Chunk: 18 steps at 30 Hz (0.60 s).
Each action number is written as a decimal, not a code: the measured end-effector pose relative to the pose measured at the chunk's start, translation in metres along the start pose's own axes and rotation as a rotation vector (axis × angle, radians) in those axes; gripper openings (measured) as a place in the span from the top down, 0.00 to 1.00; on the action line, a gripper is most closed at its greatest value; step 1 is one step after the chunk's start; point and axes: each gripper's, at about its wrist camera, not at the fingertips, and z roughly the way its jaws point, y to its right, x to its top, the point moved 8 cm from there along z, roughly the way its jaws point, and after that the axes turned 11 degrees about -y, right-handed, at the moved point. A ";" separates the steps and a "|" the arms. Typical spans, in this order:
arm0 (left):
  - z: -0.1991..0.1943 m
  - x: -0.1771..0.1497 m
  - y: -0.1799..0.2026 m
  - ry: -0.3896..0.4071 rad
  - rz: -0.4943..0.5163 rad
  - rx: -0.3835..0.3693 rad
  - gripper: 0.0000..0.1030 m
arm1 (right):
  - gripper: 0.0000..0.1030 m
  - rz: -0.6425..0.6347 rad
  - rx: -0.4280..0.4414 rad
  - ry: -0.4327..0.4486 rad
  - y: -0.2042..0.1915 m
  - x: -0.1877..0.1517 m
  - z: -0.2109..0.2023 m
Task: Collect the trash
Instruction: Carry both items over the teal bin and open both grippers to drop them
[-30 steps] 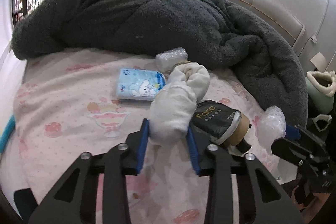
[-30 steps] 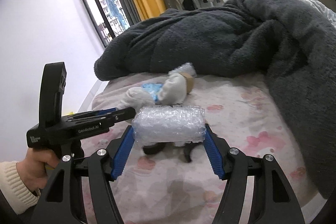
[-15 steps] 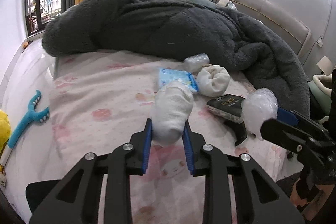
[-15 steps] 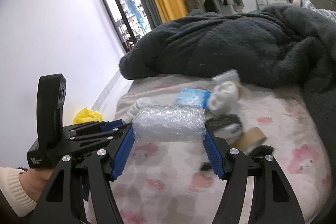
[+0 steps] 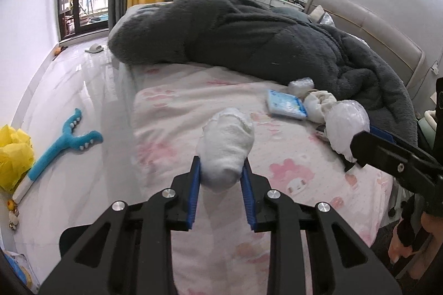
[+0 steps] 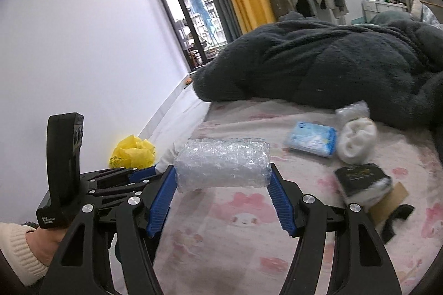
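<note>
Left claw (image 5: 220,176) is clamped on a soft white wad of tissue-like cloth (image 5: 225,145), lifted above the pink-patterned bed sheet (image 5: 290,170). Right claw (image 6: 223,191) grips a clear bubble-wrap roll (image 6: 223,163) crosswise between its blue pads. Both loads look ready for carrying off. A crumpled yellow plastic bag (image 6: 132,152) lies on the floor beyond and left of the right claw, probably the drop point; the next move calls for swinging both claws there without loosening.

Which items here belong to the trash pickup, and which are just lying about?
Job items: white wad in left gripper; bubble wrap roll in right gripper; yellow bag, probably the trash bag.

Lying about: grey blanket, blue toy, slipper.
</note>
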 end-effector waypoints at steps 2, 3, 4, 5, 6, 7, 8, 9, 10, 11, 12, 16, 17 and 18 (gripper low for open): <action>-0.004 -0.003 -0.007 0.000 -0.006 0.003 0.71 | 0.36 -0.008 0.011 -0.006 -0.009 0.001 0.005; -0.007 -0.004 -0.012 0.000 -0.011 0.004 0.71 | 0.36 -0.012 0.016 -0.009 -0.014 0.002 0.008; -0.009 -0.006 -0.017 0.000 -0.016 0.006 0.71 | 0.36 -0.018 0.023 -0.012 -0.019 0.002 0.011; -0.011 -0.008 -0.021 0.000 -0.021 0.010 0.71 | 0.36 -0.023 0.026 -0.016 -0.022 0.003 0.015; -0.013 -0.010 -0.026 -0.001 -0.025 0.014 0.71 | 0.36 -0.028 0.030 -0.018 -0.026 0.003 0.018; -0.014 -0.013 -0.032 -0.003 -0.030 0.020 0.71 | 0.36 -0.033 0.035 -0.021 -0.031 0.004 0.021; -0.015 -0.016 -0.038 -0.006 -0.036 0.026 0.71 | 0.36 -0.040 0.040 -0.025 -0.036 0.003 0.024; -0.016 -0.019 -0.044 -0.010 -0.042 0.032 0.71 | 0.36 -0.045 0.044 -0.029 -0.040 0.003 0.027; -0.017 -0.022 -0.050 -0.014 -0.048 0.037 0.71 | 0.36 -0.049 0.049 -0.032 -0.044 0.003 0.029; -0.017 -0.026 -0.057 -0.020 -0.056 0.044 0.71 | 0.36 -0.055 0.055 -0.037 -0.049 0.002 0.033; -0.018 -0.030 -0.064 -0.026 -0.068 0.050 0.71 | 0.36 -0.059 0.060 -0.041 -0.053 0.002 0.035; -0.019 -0.046 -0.089 -0.056 -0.101 0.068 0.71 | 0.36 -0.082 0.084 -0.060 -0.073 0.001 0.049; -0.018 -0.050 -0.094 -0.067 -0.108 0.073 0.71 | 0.36 -0.087 0.088 -0.065 -0.077 0.000 0.052; -0.017 -0.054 -0.100 -0.079 -0.115 0.079 0.71 | 0.36 -0.091 0.094 -0.071 -0.082 0.000 0.057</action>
